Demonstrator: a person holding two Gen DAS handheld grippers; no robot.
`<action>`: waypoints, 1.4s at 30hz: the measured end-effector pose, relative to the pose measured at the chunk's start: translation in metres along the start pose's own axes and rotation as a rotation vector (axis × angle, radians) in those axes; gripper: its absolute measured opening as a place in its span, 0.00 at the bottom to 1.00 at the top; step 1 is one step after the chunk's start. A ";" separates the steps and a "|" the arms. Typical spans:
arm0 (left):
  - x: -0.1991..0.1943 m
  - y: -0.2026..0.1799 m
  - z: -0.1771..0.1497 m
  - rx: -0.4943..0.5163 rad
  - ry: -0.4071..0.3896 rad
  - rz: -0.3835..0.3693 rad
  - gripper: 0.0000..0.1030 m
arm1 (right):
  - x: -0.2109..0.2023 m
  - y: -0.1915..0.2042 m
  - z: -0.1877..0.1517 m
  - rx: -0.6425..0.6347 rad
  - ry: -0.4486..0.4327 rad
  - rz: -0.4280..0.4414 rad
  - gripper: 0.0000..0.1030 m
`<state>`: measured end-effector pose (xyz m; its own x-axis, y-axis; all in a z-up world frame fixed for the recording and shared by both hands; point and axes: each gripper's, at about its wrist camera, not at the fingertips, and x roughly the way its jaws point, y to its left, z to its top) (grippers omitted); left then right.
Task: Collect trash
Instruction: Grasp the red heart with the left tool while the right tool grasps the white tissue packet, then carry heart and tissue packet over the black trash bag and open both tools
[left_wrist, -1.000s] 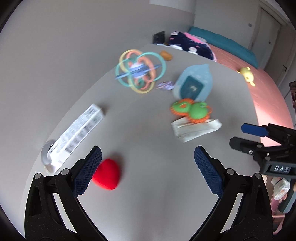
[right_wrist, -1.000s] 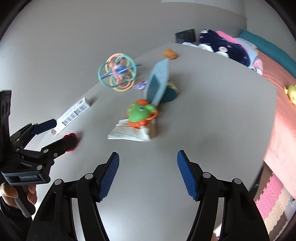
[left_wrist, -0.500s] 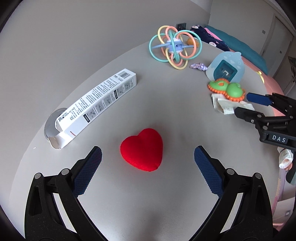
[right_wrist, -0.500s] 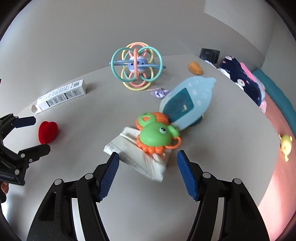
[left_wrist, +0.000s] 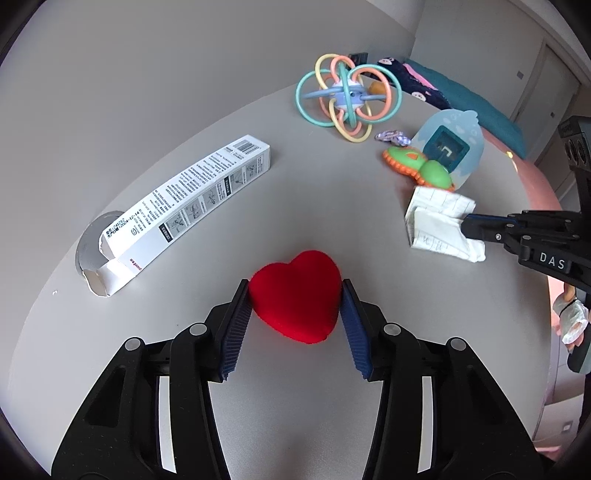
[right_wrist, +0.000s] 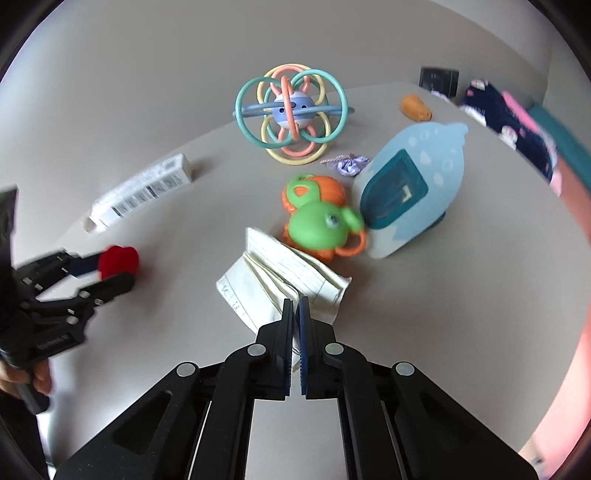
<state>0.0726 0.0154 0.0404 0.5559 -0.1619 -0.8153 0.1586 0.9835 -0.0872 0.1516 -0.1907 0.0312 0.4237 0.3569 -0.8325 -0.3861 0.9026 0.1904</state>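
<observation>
My left gripper is shut on a red heart-shaped box that rests on the grey table; the box also shows in the right wrist view, between the left gripper's fingers. My right gripper is shut on the near edge of a folded, crumpled sheet of lined paper. In the left wrist view the paper lies at the right with the right gripper pinching it. An empty white carton with a torn end lies at the left.
Toys stand at the back of the grey table: a pastel ring rattle, a green and orange teether, a blue rocket-shaped toy, a small purple wrapper and an orange piece. A bed lies beyond the table's right edge.
Both grippers moved forward and closed: the left one onto the red heart box, the right one onto the folded paper. Both were open half a second ago.
</observation>
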 end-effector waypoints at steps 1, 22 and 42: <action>-0.003 -0.003 0.001 0.002 -0.005 -0.005 0.46 | -0.004 0.000 0.000 0.010 -0.008 0.017 0.04; -0.023 -0.096 0.043 0.118 -0.070 -0.077 0.46 | -0.111 -0.043 -0.011 0.053 -0.190 0.000 0.04; 0.013 -0.285 0.069 0.338 -0.006 -0.237 0.46 | -0.194 -0.192 -0.092 0.291 -0.283 -0.144 0.04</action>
<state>0.0914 -0.2727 0.0943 0.4767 -0.3820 -0.7917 0.5415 0.8371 -0.0779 0.0682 -0.4551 0.1080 0.6802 0.2378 -0.6934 -0.0766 0.9638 0.2553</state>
